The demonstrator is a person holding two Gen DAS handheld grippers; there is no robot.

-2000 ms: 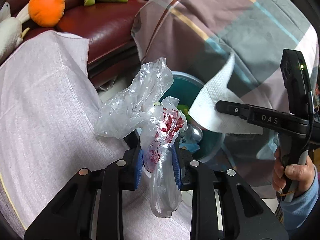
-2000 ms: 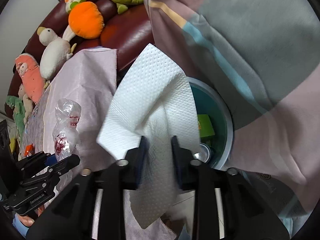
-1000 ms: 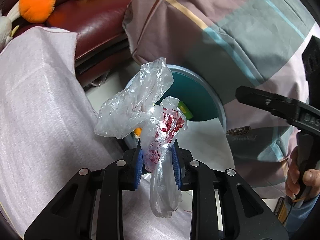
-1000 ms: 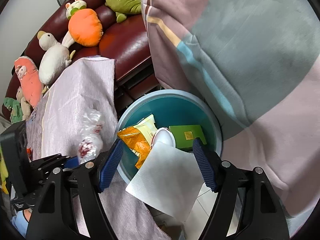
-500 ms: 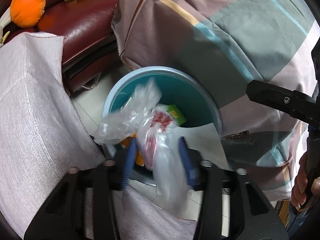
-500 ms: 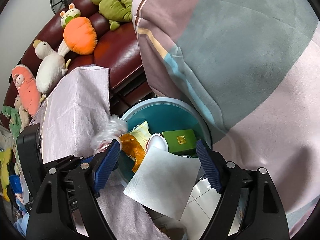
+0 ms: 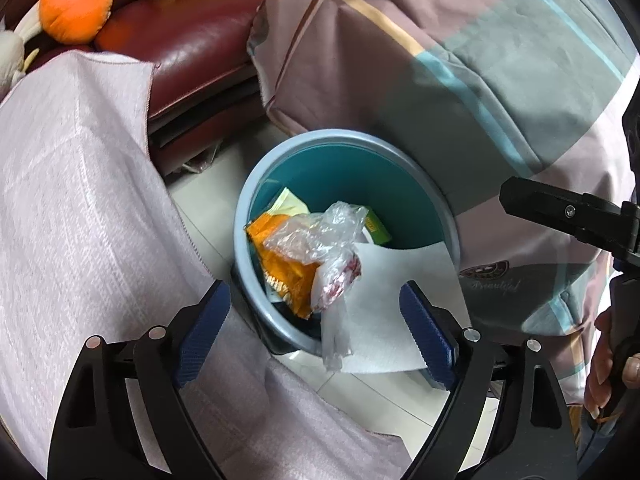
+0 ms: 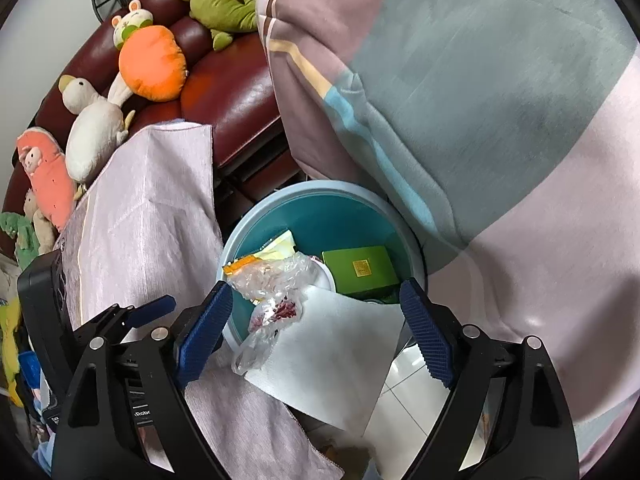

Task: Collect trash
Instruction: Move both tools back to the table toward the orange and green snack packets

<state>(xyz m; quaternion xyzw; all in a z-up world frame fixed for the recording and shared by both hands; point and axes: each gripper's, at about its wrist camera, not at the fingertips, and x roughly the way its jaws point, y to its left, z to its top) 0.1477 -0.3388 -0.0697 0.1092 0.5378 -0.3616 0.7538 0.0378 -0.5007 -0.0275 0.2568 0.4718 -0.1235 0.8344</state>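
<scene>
left gripper (image 7: 316, 330): jaws wide and opening, blue pads clear of everything. Nothing gripped; the bin shows in the gap below.
right gripper (image 8: 316, 330): jaws wide and opening, nothing pressed by the pads. Paper towel and bin visible below the gap, not touched.
plastic bag (image 7: 320, 248): clear, crumpled, red print. Lies across the bin's near rim, top part on the trash inside, tail hanging over the outside edge. Same bag in right wrist view (image 8: 272, 300).
paper towel (image 7: 396, 304): white sheet draped over the bin's near rim, partly inside, partly hanging out. Bag tail rests on its left edge.
bin (image 7: 420, 168): round, blue rim, teal inside, on tiled floor between the cloth-covered surface and the quilt.
bin contents: orange snack wrapper (image 7: 280, 264) under the bag, green box (image 8: 360, 268) at the far side, pale yellow packet (image 7: 286, 204).
cloth (image 7: 80, 220): pale pink-grey, covers the surface left of the bin.
quilt (image 7: 460, 60): striped, bulges over the bin's far right side.
sofa (image 7: 180, 40): dark red leather, plush toys on it, incl. an orange carrot (image 8: 152, 64).
person's hand (image 7: 612, 360): at right edge of left wrist view, on the right gripper's handle.
</scene>
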